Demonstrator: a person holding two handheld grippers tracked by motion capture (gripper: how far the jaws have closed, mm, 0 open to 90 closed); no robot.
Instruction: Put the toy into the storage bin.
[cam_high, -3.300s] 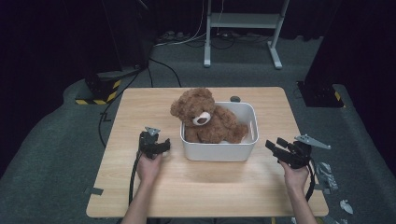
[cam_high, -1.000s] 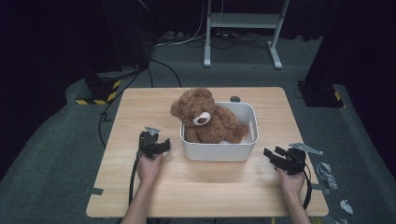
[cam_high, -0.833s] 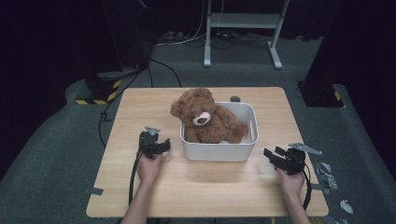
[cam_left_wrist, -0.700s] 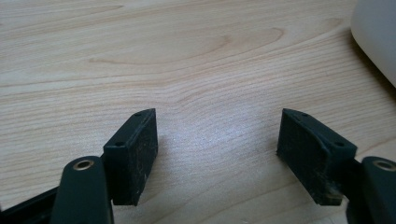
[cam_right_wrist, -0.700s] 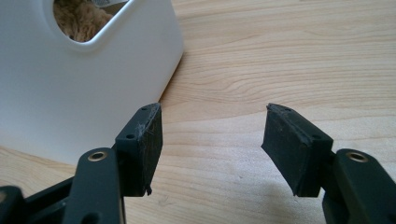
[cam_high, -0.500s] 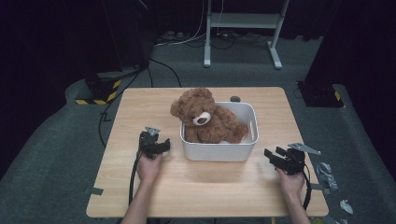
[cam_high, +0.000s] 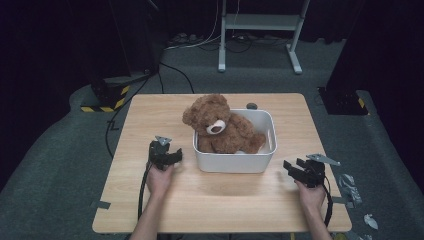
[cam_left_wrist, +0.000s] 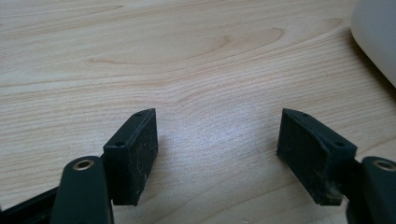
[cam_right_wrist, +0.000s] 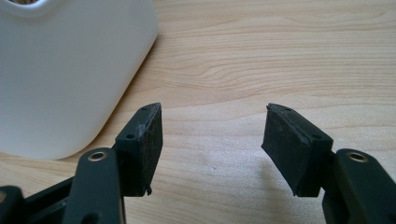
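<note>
A brown teddy bear (cam_high: 220, 125) sits in a white plastic tub (cam_high: 235, 161) at the middle of the wooden table (cam_high: 150, 115). Left of the tub, my left gripper (cam_high: 175, 156) rests low over the wood, open, nothing between its jaws; the left gripper view has its midpoint (cam_left_wrist: 217, 135) over bare wood and the tub's corner (cam_left_wrist: 378, 37) at the upper right. To the tub's right my right gripper (cam_high: 292, 167) is open and empty; in the right gripper view its midpoint (cam_right_wrist: 212, 130) is over bare wood, with the tub wall (cam_right_wrist: 60, 70) at the left.
A small dark round object (cam_high: 251, 106) lies on the table behind the tub. Cables (cam_high: 142, 185) trail from both grippers toward the front edge. Crumpled bits (cam_high: 350, 185) lie on the floor at the right. A metal stand (cam_high: 260, 25) is beyond the table.
The right gripper has dropped lower and come slightly toward the front edge since the earliest frame; over the last second it barely moves. The left gripper and the bear stay put.
</note>
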